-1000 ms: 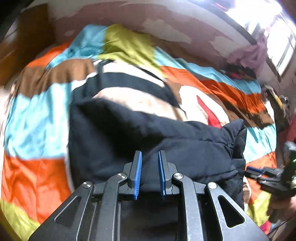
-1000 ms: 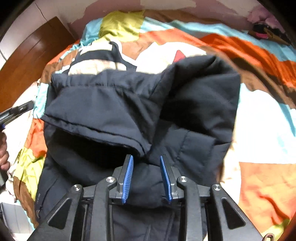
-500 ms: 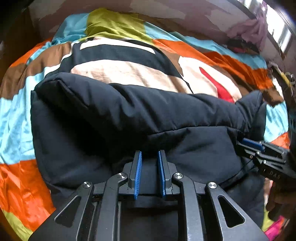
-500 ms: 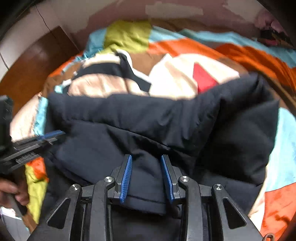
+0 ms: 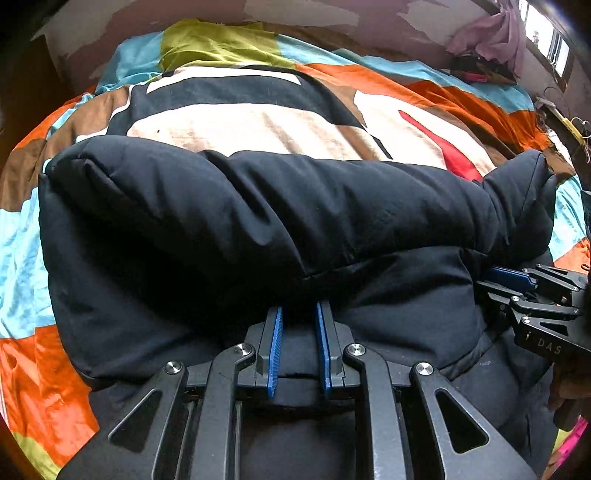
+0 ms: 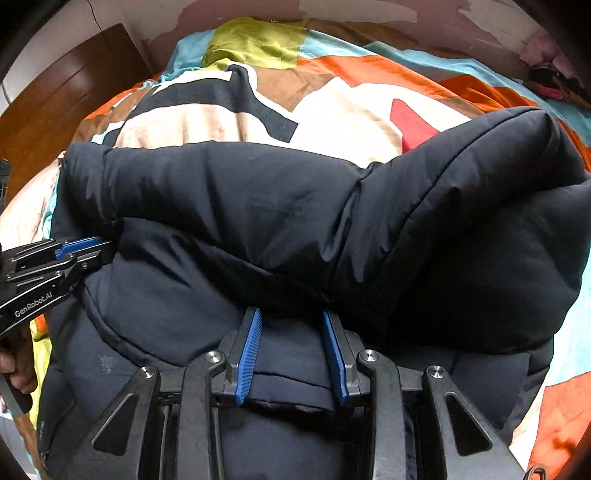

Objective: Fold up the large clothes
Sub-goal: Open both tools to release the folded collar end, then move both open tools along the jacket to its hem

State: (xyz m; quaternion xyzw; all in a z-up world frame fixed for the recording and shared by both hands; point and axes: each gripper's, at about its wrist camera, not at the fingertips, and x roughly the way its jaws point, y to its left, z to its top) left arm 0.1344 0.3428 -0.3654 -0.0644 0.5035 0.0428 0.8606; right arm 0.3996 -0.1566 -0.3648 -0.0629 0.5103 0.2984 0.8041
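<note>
A large dark navy padded jacket (image 5: 266,221) lies across the bed, its far part doubled back toward me in a thick roll (image 6: 295,206). My left gripper (image 5: 298,314) is shut on the folded edge of the jacket, with cloth pressed between its blue pads. In the right wrist view my right gripper (image 6: 291,317) is also shut on a thicker bunch of the same edge. Each gripper shows in the other's view: the right gripper (image 5: 532,291) at the jacket's right end, the left gripper (image 6: 55,258) at its left end.
The jacket rests on a patchwork bed cover (image 5: 258,122) of orange, blue, beige and yellow-green. A dark wooden headboard (image 6: 62,99) stands at the far left, a peeling wall behind. Pink cloth (image 5: 491,33) hangs near a window at the far right. A hand (image 6: 18,369) holds the left gripper.
Both grippers have come down toward the bed with the jacket's edge held. The lifted part has dropped and now lies as a low roll over the jacket's near half.
</note>
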